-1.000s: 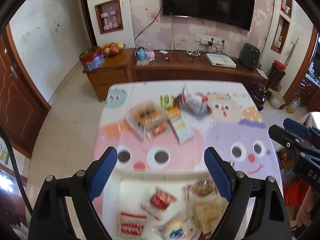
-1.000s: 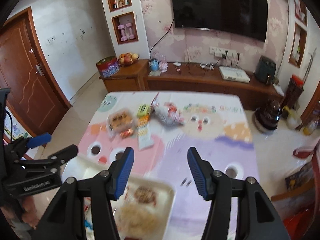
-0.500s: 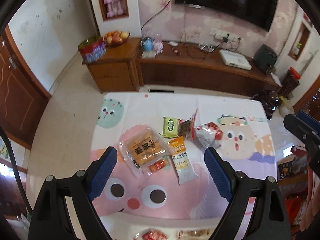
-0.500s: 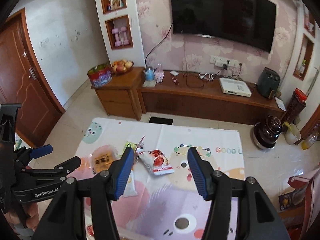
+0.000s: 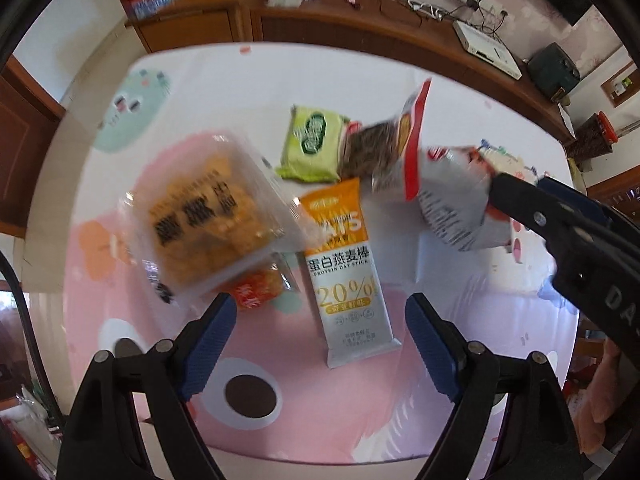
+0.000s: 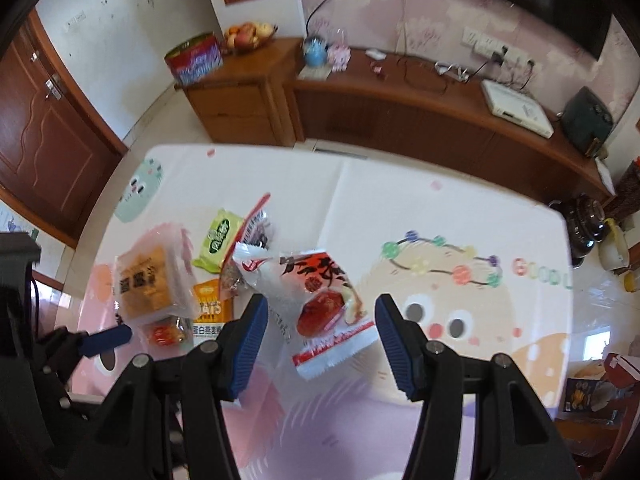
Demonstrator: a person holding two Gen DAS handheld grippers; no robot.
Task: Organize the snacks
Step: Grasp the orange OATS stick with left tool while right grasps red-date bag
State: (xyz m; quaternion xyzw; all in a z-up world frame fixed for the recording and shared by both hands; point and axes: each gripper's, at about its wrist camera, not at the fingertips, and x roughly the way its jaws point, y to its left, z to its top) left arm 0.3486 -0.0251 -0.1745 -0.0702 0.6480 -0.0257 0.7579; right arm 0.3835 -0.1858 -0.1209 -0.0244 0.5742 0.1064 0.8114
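On the desk [image 5: 400, 80], under a cartoon-print cover, the loose snacks lay bunched in one cluster toward its left-centre, prob. dumped together and not yet sorted. Clear-wrapped cake pkg [image 5: 216, 224] sat at the cluster's left, overlapping a small orange-red packet [image 5: 256, 292] beneath its near corner. Oat bar [image 5: 344, 276] lay lengthwise just right of the cake, its top end touching or nearly touching the green packet [image 5: 312, 144]. Dark seed bag w/ red edge [image 5: 384, 144] stood tilted beside the green packet. White-and-red jujube bag [image 6: 320, 304] lay slanted at the cluster's right edge, apart from the rest on its right side, hence the easiest to take singly.

Left gripper [image 5: 320, 344] pointed steeply down at the near end of the oat bar; its fingers [image 5: 208, 344] were wide apart and closing slightly, w/ nothing pressed between them, the bar's end only lying in the gap as seen from the wrist cam. Right gripper [image 6: 320, 344] hung over the jujube bag; its fingers [image 6: 250, 344] stood at a moderate gap, flanking the bag's near end in view w/o touching it. Neither held anything. Judged: both were set for a pickup, one item each, approx. simultaneous. Crinkly bags may slip or drag neighbours.
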